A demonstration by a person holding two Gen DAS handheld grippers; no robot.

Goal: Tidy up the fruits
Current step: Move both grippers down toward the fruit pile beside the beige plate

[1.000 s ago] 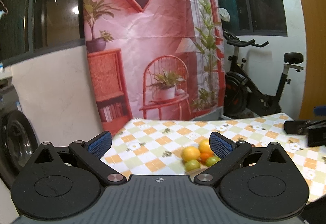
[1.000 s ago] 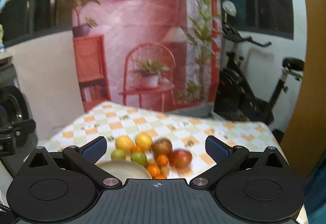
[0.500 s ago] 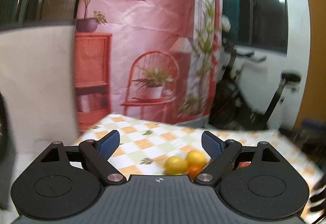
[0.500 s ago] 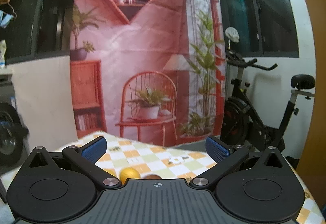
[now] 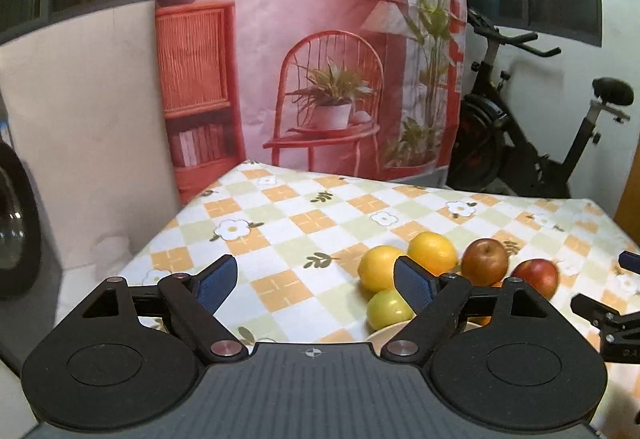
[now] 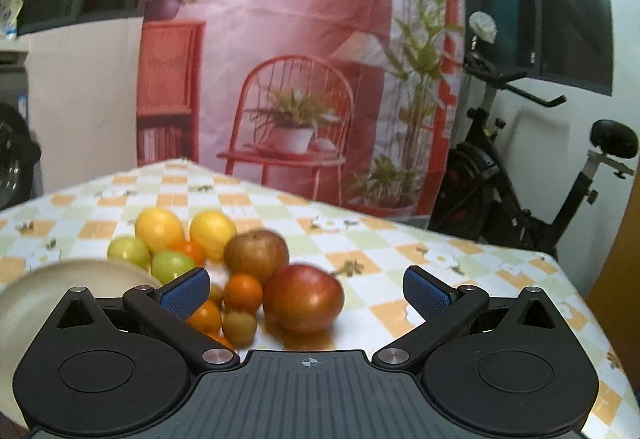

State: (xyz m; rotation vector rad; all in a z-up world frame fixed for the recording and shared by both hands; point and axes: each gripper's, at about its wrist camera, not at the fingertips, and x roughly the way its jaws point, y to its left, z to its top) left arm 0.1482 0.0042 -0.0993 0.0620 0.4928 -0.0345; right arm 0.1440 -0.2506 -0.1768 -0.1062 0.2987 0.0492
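A heap of fruit lies on the checked tablecloth point(image 5: 304, 219). In the left wrist view it sits right of centre: two yellow citrus point(image 5: 378, 267), a brownish apple point(image 5: 486, 261), a red apple point(image 5: 536, 277) and a green fruit point(image 5: 388, 309). My left gripper point(image 5: 316, 283) is open and empty, just left of the heap. In the right wrist view my right gripper point(image 6: 306, 295) is open above the table, with the red apple point(image 6: 304, 299) lying ahead between its fingers, untouched. Small mandarins point(image 6: 242, 293), green fruits point(image 6: 172, 265) and the yellow citrus point(image 6: 158, 229) crowd its left finger point(image 6: 186, 293).
A cream bowl point(image 6: 60, 279) stands at the near left of the heap, its rim point(image 5: 384, 331) behind my left gripper's right finger. An exercise bike point(image 5: 520, 143) stands past the table's far right edge. A printed backdrop point(image 5: 300, 39) hangs behind. The right gripper's tip point(image 5: 600, 315) shows at the left view's right edge.
Both grippers have sunk toward the table, and the fruit heap now looks larger and nearer. The left jaws have narrowed a little. The right view had tilted up and now faces the fruit again.
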